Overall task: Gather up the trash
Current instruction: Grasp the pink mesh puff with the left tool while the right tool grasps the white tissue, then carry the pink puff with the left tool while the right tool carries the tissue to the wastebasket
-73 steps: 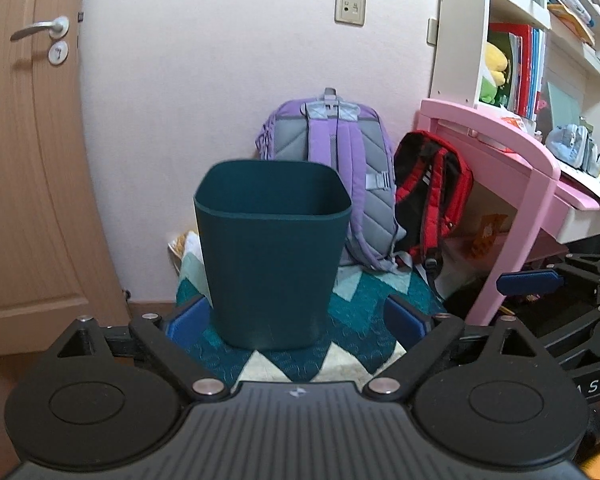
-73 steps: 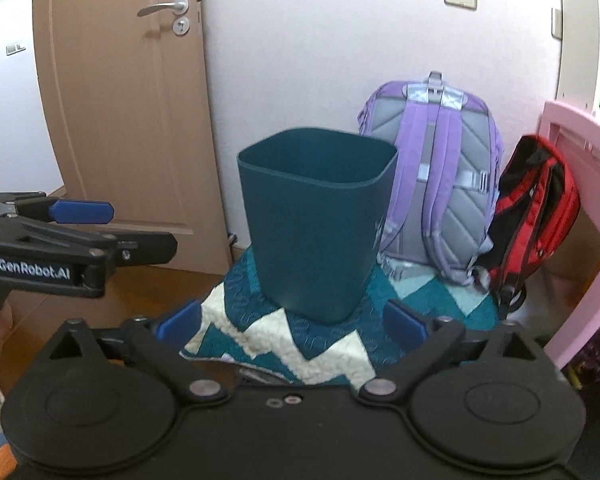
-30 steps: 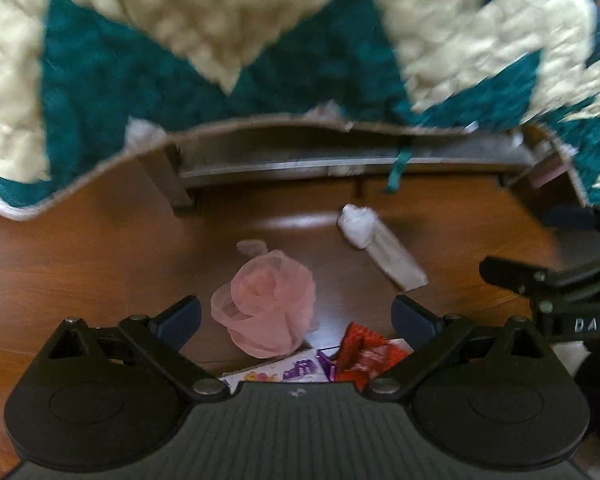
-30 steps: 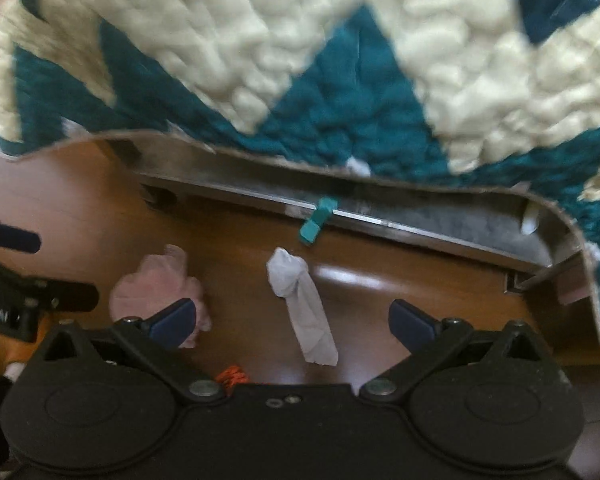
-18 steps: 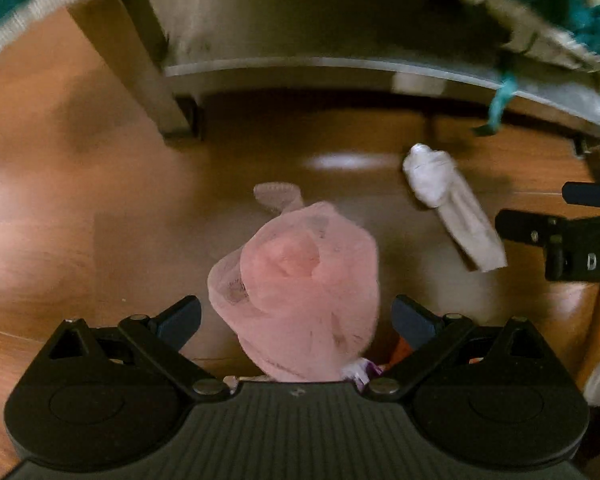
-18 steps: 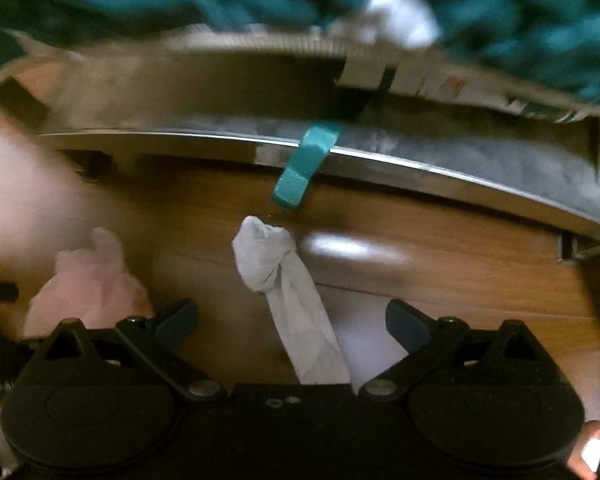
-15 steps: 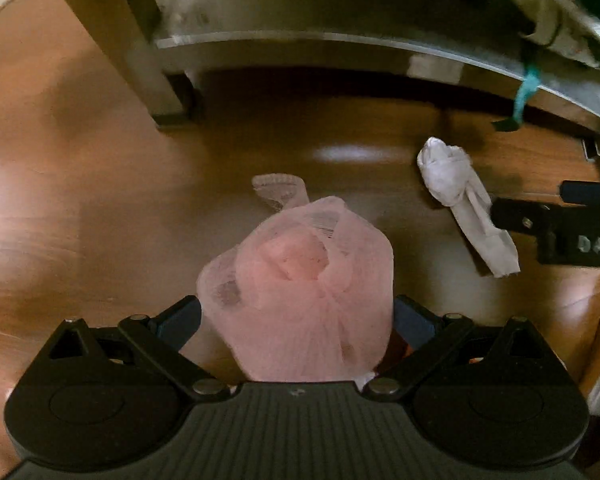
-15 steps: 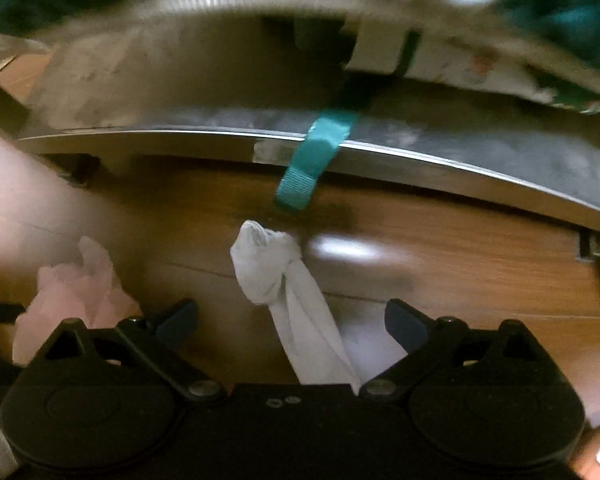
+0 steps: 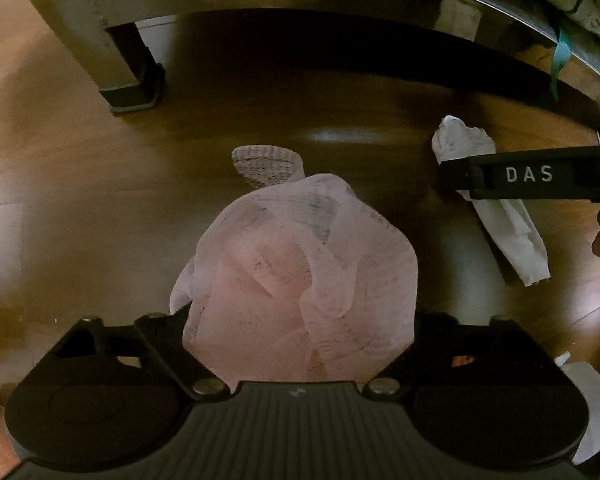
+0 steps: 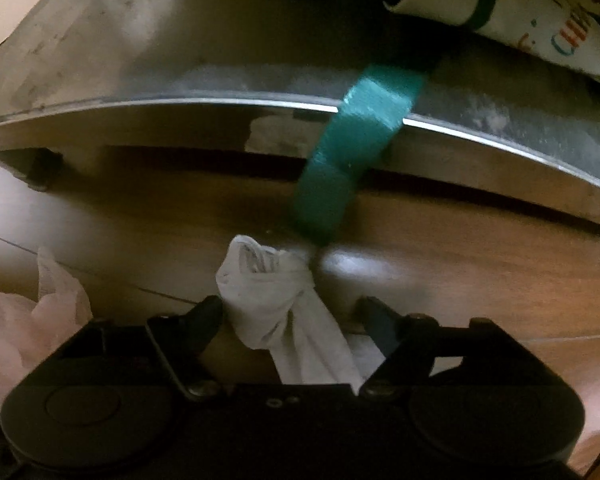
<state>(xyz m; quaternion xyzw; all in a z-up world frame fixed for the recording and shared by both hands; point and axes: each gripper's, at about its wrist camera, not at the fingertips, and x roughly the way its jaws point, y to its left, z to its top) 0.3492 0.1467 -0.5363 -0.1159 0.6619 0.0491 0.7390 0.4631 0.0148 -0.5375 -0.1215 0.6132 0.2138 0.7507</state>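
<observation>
Item 1: pink mesh wad (image 9: 300, 276), on floor (image 9: 80, 184), now between our left gripper (image 9: 300, 320) fingers, closing.
Item 2: white knotted wrapper (image 10: 276, 304), on floor below bed frame (image 10: 140, 92), between our right gripper (image 10: 292, 316) fingers, closing; previously both wide, higher.
Both pickups imminent.

Dim rm — glossy brown wood floor (image 9: 80, 184) w/ a light glare ahead of the tongs. Beyond, a metal furniture rail (image 10: 180, 80) on a stubby dark foot (image 9: 132, 92) — black shadow underneath.

Both tools have dropped to the floor, closing around pink netting (image 9: 300, 276) and white wad (image 10: 276, 312).
</observation>
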